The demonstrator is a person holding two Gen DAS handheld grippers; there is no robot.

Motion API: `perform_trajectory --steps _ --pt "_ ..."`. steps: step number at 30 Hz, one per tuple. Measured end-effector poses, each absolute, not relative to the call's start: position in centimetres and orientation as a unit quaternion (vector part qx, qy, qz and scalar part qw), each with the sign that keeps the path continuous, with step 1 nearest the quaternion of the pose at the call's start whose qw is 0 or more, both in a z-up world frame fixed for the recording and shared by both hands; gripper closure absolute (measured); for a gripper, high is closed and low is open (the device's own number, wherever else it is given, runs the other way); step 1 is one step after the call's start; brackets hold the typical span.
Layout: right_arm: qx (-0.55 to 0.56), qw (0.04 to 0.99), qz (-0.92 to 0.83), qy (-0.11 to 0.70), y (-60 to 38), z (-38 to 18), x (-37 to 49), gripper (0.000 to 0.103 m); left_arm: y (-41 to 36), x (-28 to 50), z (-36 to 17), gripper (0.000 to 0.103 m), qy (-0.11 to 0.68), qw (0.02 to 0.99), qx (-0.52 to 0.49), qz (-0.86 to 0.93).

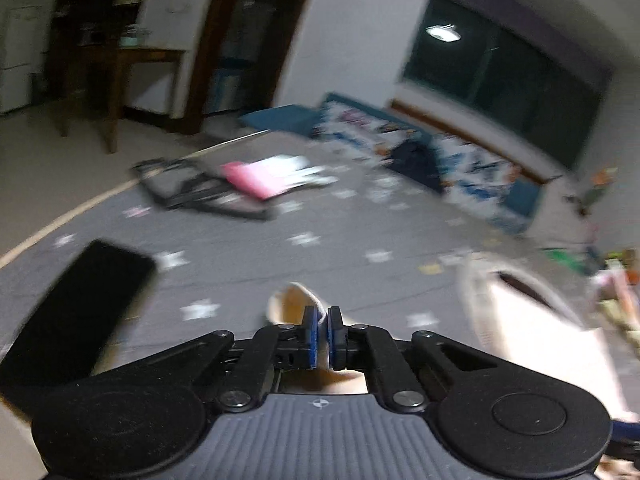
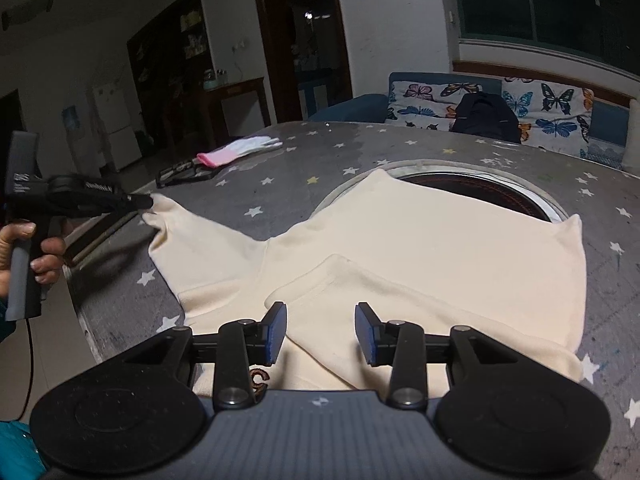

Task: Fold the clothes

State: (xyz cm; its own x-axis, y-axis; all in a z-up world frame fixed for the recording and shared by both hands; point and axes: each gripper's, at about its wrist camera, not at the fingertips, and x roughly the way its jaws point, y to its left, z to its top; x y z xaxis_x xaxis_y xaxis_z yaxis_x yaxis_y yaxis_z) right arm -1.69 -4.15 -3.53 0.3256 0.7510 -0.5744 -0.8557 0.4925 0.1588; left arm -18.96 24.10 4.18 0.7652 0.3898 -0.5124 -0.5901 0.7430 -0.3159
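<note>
Left gripper (image 1: 322,334) jaws clenched on the cuff end of the cream garment's left sleeve (image 2: 192,240); in the left wrist view a nub of cream cloth pokes up between the blue pads, and in the right wrist view that same gripper (image 2: 146,200) pinches the sleeve tip out at the table's left edge. Right gripper (image 2: 321,330) jaws stand apart, released, hovering over the other sleeve (image 2: 360,296), pads not pressing on cloth as far as I can tell

Cream garment (image 2: 440,248) lies spread flat on the grey star-print table (image 2: 280,176), far hem partly over a round dark opening (image 2: 480,194) in the tabletop. Right sleeve already laid across the body; left sleeve stretched outward, not folded in

Progress, judged: early, one sleeve in. Left to do: bring the pinched left sleeve over the body, then fold the body itself

Off-task clutter: pink-white glove (image 2: 240,150), black frame thing beside it, butterfly sofa behind
</note>
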Motion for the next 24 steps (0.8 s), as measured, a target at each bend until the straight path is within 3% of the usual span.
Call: perform_trajectory --steps 11,24 --pt "-0.019 0.834 0.46 0.305 -8.4 -2.6 0.0 0.065 13.9 -13.6 8.8 0.098 0.169 0.955 -0.243 0.004" --pt "0.101 0.828 0.412 0.366 -12.6 -4.4 3.6 0.066 6.1 -8.9 1.9 0.095 0.287 0.932 -0.18 -0.125"
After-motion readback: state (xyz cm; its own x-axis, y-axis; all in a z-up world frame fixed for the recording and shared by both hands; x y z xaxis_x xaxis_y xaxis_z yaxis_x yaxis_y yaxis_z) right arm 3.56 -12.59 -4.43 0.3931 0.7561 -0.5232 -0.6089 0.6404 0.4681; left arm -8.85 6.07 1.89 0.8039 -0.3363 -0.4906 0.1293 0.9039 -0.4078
